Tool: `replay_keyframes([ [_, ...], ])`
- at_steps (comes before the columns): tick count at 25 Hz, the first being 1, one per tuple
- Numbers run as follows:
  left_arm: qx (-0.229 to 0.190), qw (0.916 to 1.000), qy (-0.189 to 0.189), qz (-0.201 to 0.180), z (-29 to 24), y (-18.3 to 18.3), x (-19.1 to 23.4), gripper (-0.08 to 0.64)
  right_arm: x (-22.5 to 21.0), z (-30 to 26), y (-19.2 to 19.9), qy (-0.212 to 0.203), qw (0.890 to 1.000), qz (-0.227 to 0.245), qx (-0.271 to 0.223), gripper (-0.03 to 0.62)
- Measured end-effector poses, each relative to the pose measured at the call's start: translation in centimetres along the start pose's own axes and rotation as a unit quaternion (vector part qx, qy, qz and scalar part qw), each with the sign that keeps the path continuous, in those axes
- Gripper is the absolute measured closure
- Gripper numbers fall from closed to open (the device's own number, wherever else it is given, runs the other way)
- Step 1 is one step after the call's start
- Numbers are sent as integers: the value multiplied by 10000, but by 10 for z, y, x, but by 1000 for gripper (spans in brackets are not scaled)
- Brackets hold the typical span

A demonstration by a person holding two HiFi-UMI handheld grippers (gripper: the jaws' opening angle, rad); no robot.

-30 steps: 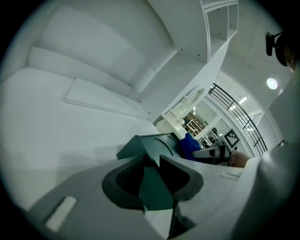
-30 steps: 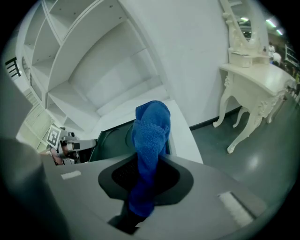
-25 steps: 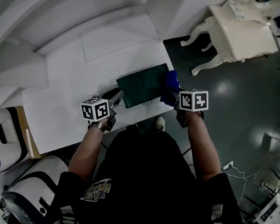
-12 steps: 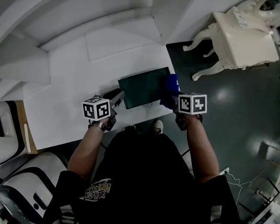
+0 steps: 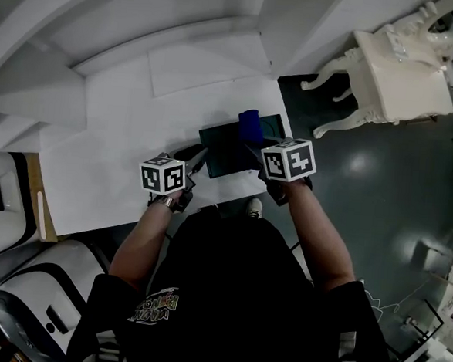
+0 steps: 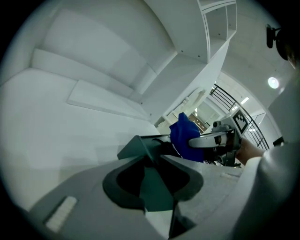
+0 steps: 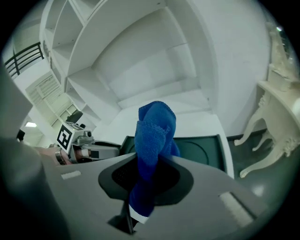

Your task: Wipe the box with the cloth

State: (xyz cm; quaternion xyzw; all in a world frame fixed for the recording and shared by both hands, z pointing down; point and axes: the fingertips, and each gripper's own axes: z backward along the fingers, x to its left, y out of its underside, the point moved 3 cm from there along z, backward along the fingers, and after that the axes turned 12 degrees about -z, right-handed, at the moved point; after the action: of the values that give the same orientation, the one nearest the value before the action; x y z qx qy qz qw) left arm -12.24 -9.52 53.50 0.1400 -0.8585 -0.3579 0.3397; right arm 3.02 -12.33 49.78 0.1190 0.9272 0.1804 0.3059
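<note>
The wiping step looks to be in hand: the right gripper [image 7: 149, 174] is clamped on the bunched blue cloth [image 7: 153, 133], which is held over the dark green box [image 5: 222, 151] at the middle of the head view. The left gripper [image 6: 154, 165] pinches the box's near left corner. Whether cloth and lid touch cannot be told. The next move probably calls for pressing the cloth down and sweeping it across. The box lies near the right edge of the white table [image 5: 109, 141], so a hard push could slide it off. 1 ornate side table [image 5: 401, 61] stands well apart at upper right.
</note>
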Motion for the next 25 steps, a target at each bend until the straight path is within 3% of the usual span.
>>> replay_keyframes([
  [6, -25, 10000, -4, -6, -1, -1, -2, 459, 44, -45, -9, -167, 9956, 673, 629, 495],
  [13, -48, 10000, -8, -44, 0, -1, -1, 459, 61, -83, -5, -38, 9856, 1071, 1306, 495],
  [25, -52, 10000, 21, -31, 1, 0, 0, 458, 48, -84, -8, 162, 9873, 983, 1241, 495],
])
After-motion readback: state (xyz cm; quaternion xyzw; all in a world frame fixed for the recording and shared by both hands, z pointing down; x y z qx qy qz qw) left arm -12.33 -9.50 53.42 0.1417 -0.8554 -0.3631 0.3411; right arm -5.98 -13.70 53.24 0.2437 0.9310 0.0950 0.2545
